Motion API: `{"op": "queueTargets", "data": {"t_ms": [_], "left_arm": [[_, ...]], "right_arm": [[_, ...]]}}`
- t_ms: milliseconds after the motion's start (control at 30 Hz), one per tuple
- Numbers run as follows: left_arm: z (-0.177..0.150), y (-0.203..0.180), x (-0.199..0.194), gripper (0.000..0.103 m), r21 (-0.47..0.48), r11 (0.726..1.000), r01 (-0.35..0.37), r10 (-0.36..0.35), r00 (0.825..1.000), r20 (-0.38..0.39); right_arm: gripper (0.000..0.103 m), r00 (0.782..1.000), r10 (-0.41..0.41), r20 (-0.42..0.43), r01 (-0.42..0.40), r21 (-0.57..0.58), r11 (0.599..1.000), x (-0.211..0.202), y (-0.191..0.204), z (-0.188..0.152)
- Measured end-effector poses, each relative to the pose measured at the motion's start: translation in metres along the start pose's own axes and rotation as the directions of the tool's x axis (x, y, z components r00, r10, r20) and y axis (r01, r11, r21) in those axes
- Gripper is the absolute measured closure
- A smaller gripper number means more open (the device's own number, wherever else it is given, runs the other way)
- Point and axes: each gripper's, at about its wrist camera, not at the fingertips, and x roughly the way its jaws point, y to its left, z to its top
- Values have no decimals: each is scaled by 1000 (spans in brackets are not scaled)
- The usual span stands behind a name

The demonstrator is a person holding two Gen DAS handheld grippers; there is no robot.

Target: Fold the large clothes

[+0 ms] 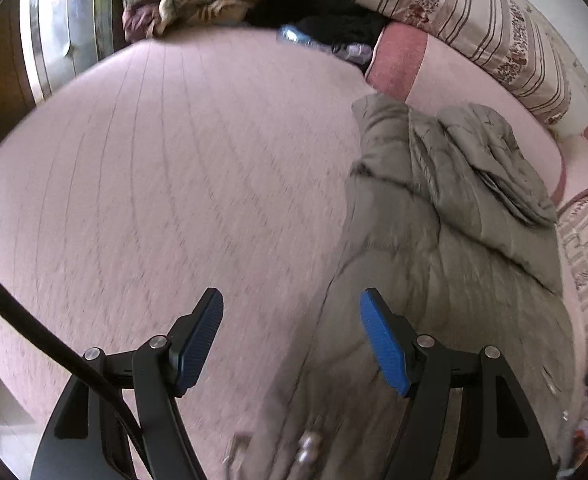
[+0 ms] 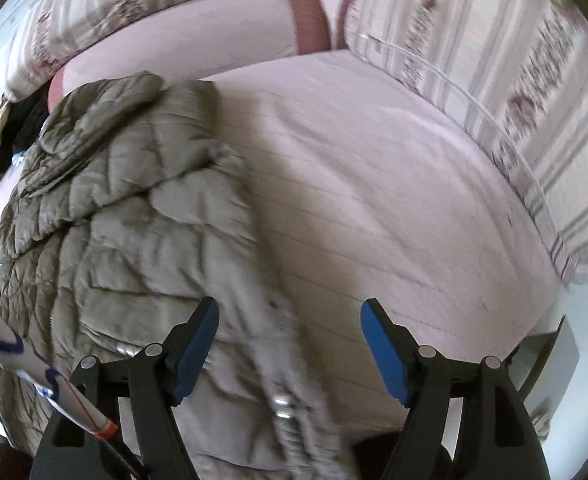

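Left wrist view: the left gripper, fingers spread, hovers over a grey quilted jacket on a pink bed. The right gripper is spread too, holding nothing, at the jacket's near right edge.

No legible text, labels or numbers.

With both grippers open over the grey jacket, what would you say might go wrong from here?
1. The quilted jacket is bunched with a sleeve folded over, so a hand-held gripper may pinch several layers.
2. Metal snaps near the right hand-held gripper could catch.
3. The left hand-held gripper straddles the jacket's edge; it might grab bedsheet.
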Motion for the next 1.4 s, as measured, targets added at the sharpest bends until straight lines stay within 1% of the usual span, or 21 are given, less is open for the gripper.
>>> {"op": "queueTargets", "data": {"t_ms": [67, 133, 267, 367, 400, 433, 467, 533, 567, 633, 667, 700, 733, 767, 867, 900, 1000, 1133, 1300, 1367, 1400], "left_arm": [[-2, 14, -3, 33, -33, 999, 11, -13, 999, -46], [-3, 25, -3, 33, -58, 997, 47, -52, 995, -91], [-11, 43, 10, 33, -98, 991, 91, -108, 977, -184], [-15, 46, 10, 33, -118, 986, 117, -137, 973, -184], [-16, 46, 9, 33, -127, 982, 140, -163, 968, -191], [-16, 45, 10, 33, -139, 975, 173, -199, 959, -201], [-18, 43, 11, 33, -152, 964, 217, -248, 944, -220], [-22, 39, 15, 33, -154, 952, 265, -296, 922, -248], [-24, 36, 16, 33, -148, 950, 275, -305, 918, -254], [-28, 32, 17, 32, -141, 950, 280, -307, 917, -253], [-30, 30, 16, 32, -151, 942, 301, -331, 909, -254], [-32, 29, 17, 32, -166, 929, 331, -365, 894, -261], [-36, 28, 18, 32, -193, 907, 375, -417, 866, -275], [-41, 27, 17, 32, -211, 895, 393, -441, 854, -278], [-56, 26, 8, 32, -212, 887, 410, -456, 851, -260], [-62, 26, 4, 32, -219, 879, 423, -470, 845, -254], [-80, 29, -5, 32, -239, 855, 460, -512, 823, -247], [-94, 25, -8, 32, -240, 835, 496, -547, 795, -261], [-106, 16, -4, 32, -225, 810, 542, -586, 764, -269], [-111, 18, -4, 32, -235, 792, 563, -610, 749, -259], [-113, 18, -3, 32, -244, 784, 571, -620, 742, -256]], "right_arm": [[24, 1000, 27, -11, -27, 31, 999, 9, -16, -4], [24, 998, 64, -21, -63, 63, 996, 17, -27, -8], [24, 987, 156, -37, -150, 125, 981, 34, -41, -18], [24, 976, 215, -36, -206, 166, 964, 43, -49, -24], [24, 971, 235, -34, -225, 185, 957, 45, -52, -25], [24, 965, 262, -32, -249, 211, 945, 49, -57, -27], [23, 959, 282, -30, -267, 233, 935, 51, -60, -28], [23, 947, 321, -22, -303, 278, 912, 56, -68, -29], [22, 941, 338, -12, -319, 295, 901, 57, -70, -30], [21, 929, 370, 0, -351, 318, 881, 58, -72, -29], [21, 923, 384, -1, -363, 321, 875, 59, -72, -28], [21, 914, 405, -6, -382, 322, 866, 61, -70, -28], [21, 905, 425, -13, -399, 319, 859, 62, -69, -28], [21, 893, 449, -22, -420, 316, 851, 63, -67, -28], [21, 845, 532, -50, -492, 317, 811, 66, -60, -32], [21, 830, 554, -63, -510, 319, 799, 67, -58, -35], [21, 798, 593, -107, -543, 299, 784, 64, -51, -46], [21, 782, 609, -132, -558, 285, 779, 59, -50, -61], [21, 750, 647, -134, -581, 332, 743, 55, -52, -82], [23, 749, 648, -141, -585, 319, 745, 52, -50, -87], [24, 756, 639, -144, -583, 295, 757, 49, -46, -89]]}}
